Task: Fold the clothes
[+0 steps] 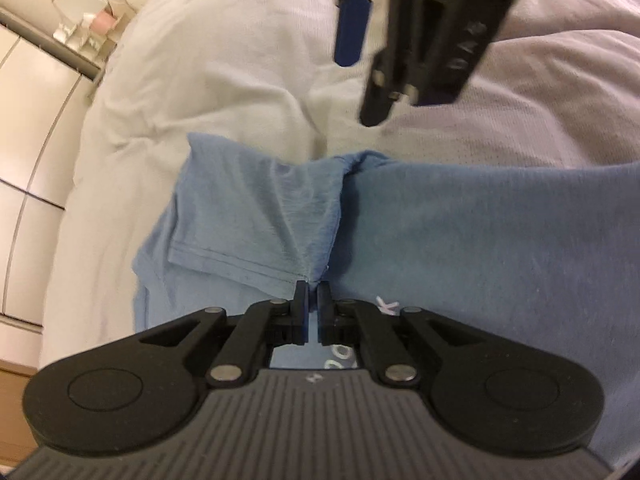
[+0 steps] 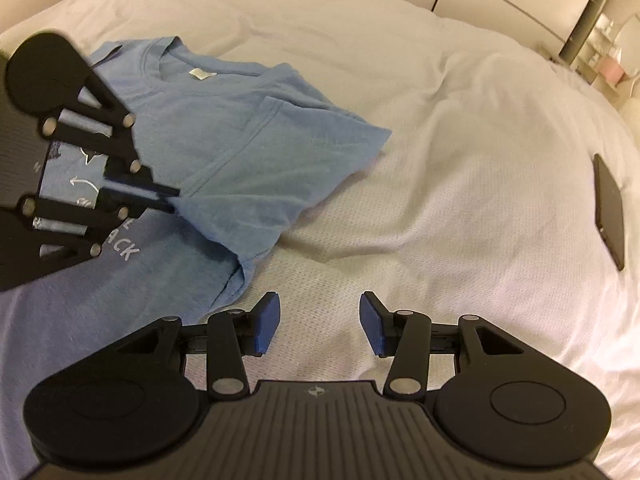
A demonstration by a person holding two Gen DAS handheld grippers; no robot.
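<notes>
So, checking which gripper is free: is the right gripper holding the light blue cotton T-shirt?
No, the right gripper is open over the white bedsheet, beside the light blue cotton T-shirt.

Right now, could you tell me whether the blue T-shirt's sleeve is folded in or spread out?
Folded in: the sleeve lies over the T-shirt chest, its hem pinched by the left gripper.

The blue T-shirt (image 2: 248, 120) is showing as soft, matt knit cloth with stitched hems and white printed lettering. The bed cover (image 2: 440, 160) is looking like white woven cloth with a fine waffle texture, creased. Both the left gripper (image 1: 313, 292) and the right gripper (image 2: 318, 320) are appearing as matt black plastic with shiny metal pins; the right one's pads (image 2: 266, 326) are showing blue and finely ribbed. The phone (image 2: 610, 210) is gleaming dark and glossy.
</notes>
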